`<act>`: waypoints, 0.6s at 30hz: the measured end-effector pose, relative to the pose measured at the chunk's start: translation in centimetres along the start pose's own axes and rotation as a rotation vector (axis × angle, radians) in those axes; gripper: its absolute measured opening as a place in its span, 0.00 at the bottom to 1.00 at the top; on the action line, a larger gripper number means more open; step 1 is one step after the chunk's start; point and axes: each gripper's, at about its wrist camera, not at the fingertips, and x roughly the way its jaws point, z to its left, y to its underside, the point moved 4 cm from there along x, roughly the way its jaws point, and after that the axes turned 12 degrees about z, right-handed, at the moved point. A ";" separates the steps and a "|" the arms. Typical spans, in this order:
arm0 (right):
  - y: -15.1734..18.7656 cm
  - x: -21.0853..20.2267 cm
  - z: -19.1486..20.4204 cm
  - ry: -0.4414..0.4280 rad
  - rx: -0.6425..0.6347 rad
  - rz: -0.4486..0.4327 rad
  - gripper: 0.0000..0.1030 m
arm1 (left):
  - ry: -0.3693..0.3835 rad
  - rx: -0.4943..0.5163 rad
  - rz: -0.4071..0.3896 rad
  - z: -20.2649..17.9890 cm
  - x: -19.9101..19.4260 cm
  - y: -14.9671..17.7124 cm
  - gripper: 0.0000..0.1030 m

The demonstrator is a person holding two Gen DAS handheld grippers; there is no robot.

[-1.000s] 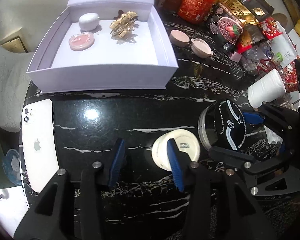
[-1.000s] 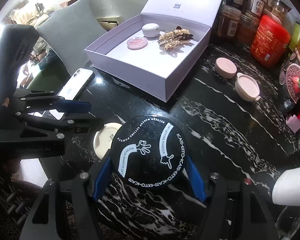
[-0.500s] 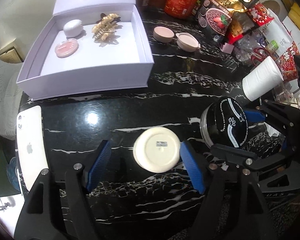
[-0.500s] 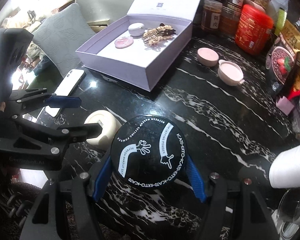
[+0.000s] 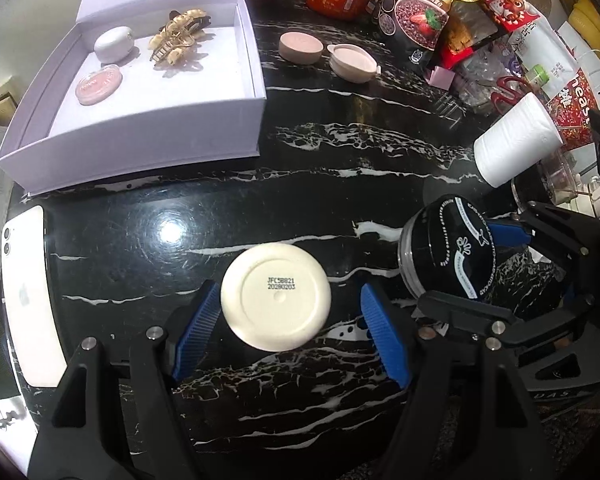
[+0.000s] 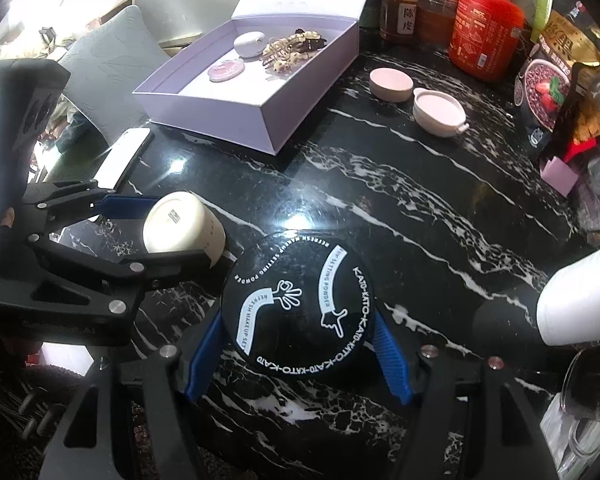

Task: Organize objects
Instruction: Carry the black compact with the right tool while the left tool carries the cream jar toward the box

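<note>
Fingers of our left gripper [image 5: 286, 336] have just spread, straddling the cream jar [image 5: 276, 297] without clamping; our right gripper [image 6: 298, 362] clamps the black powder jar [image 6: 300, 304] above the marble table [image 6: 440, 216].

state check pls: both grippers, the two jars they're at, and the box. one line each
left gripper: open, pads astride the cream jar, a gap on one side
right gripper: shut on the black jar
cream jar: upside down on the table
black jar: lid on, gripped
lavender box: lid open, three items inside
</note>
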 end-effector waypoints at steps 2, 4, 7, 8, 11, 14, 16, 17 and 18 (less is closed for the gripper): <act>0.2 0.1 -0.1 0.003 0.005 0.003 0.68 | 0.002 0.000 -0.006 -0.1 0.2 0.0 0.72; 0.4 0.2 -0.2 0.006 0.010 -0.001 0.68 | 0.010 -0.006 -0.017 0.0 0.3 0.0 0.73; 0.5 0.4 -0.3 0.012 0.015 0.001 0.68 | 0.013 -0.009 -0.022 0.2 0.6 0.2 0.74; 0.6 0.5 -0.4 0.010 0.020 0.001 0.68 | 0.009 -0.005 -0.020 0.1 0.8 0.2 0.74; 0.8 0.9 -0.6 0.012 0.032 0.001 0.68 | -0.005 0.009 -0.010 0.0 1.4 0.3 0.75; 1.0 1.1 -0.7 0.014 0.037 0.003 0.68 | -0.010 0.009 -0.009 0.1 1.8 0.3 0.75; 1.2 1.4 -0.8 0.012 0.043 0.006 0.68 | -0.010 0.010 -0.009 0.1 2.0 0.4 0.75; 1.3 1.6 -0.9 0.013 0.048 0.009 0.68 | -0.014 0.014 -0.012 0.0 2.2 0.4 0.75; 1.3 1.7 -1.0 0.012 0.051 0.011 0.68 | -0.021 0.023 -0.022 -0.1 2.1 0.3 0.75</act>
